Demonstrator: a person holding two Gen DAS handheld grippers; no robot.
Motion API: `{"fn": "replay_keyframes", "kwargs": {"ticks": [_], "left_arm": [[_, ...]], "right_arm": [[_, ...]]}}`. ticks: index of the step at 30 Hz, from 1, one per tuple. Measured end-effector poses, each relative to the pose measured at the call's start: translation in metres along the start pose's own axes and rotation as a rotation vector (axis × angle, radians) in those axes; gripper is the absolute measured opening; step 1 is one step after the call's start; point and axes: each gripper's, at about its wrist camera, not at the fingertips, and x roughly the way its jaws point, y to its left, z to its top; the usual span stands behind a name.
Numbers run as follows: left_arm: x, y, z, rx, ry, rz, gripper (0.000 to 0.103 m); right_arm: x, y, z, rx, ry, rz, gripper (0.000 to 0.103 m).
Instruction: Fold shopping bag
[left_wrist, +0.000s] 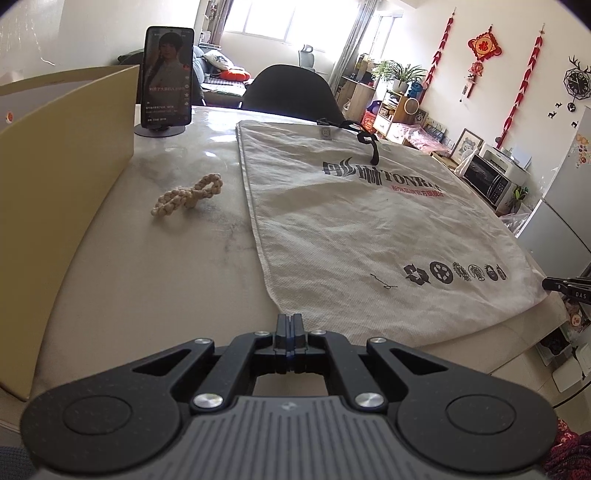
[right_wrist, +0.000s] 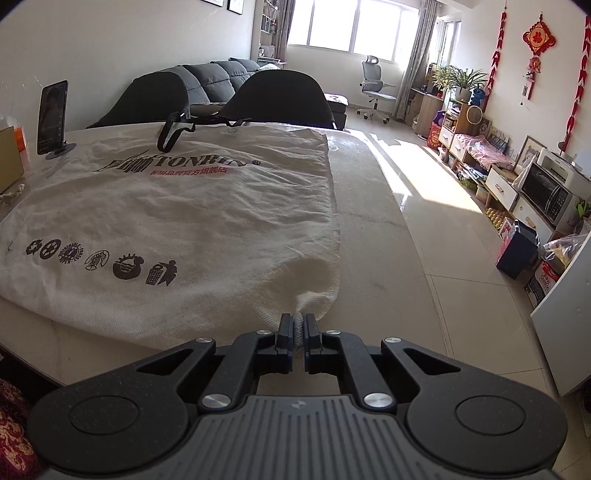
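- Two grippers worked at the near edge of a white shopping bag (left_wrist: 369, 221) that lay spread flat on the pale marble table (left_wrist: 166, 266), its printed side up and its black handles (left_wrist: 369, 142) at the far end.
- The left gripper (left_wrist: 289, 319) sat at the bag's near-left corner with its fingers pressed together; whether any cloth was caught between them could not be told from the left wrist view.
- The right gripper (right_wrist: 299, 325) was clamped on the bag's near-right corner, a pinch of white fabric showing between its fingers (right_wrist: 284, 325), and the cloth there was gathered into a small raised pucker.
- In the left wrist view the tip of the right gripper showed at the far right, just beside that same corner.
- A knotted beige rope (left_wrist: 188, 194) lay on the table left of the bag, apart from it.
- A phone (left_wrist: 168, 75) stood upright on a round stand behind the rope, its screen lit.
- A tan cardboard box (left_wrist: 62, 177) stood along the table's left side.
- A dark chair (left_wrist: 288, 88) sat at the far edge of the table, behind the bag's handles.
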Motion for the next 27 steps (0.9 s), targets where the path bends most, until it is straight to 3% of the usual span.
{"fn": "replay_keyframes", "kwargs": {"ticks": [15, 18, 20, 21, 22, 23, 27], "left_arm": [[-0.01, -0.011, -0.019, 0.051, 0.014, 0.01, 0.0], [-0.009, -0.015, -0.017, 0.08, 0.018, 0.028, 0.0], [-0.008, -0.016, -0.013, 0.092, 0.025, 0.035, 0.011], [-0.009, -0.016, -0.011, 0.094, 0.025, 0.04, 0.019], [-0.011, -0.016, -0.008, 0.094, 0.019, 0.049, 0.045], [-0.013, -0.016, -0.004, 0.099, 0.005, 0.055, 0.06], [-0.018, -0.018, 0.012, 0.124, -0.043, 0.045, 0.065]], "right_arm": [[0.01, 0.01, 0.004, -0.005, 0.018, -0.034, 0.006], [0.015, 0.011, 0.008, -0.014, 0.028, -0.044, 0.01], [0.015, 0.007, 0.011, 0.003, 0.02, -0.047, 0.023], [0.015, 0.005, 0.013, 0.012, 0.016, -0.049, 0.034], [0.01, 0.0, 0.007, 0.017, 0.007, -0.053, 0.042], [0.009, 0.0, 0.008, 0.012, -0.001, -0.058, 0.045], [0.008, 0.0, 0.016, -0.014, -0.019, -0.07, 0.055]]}}
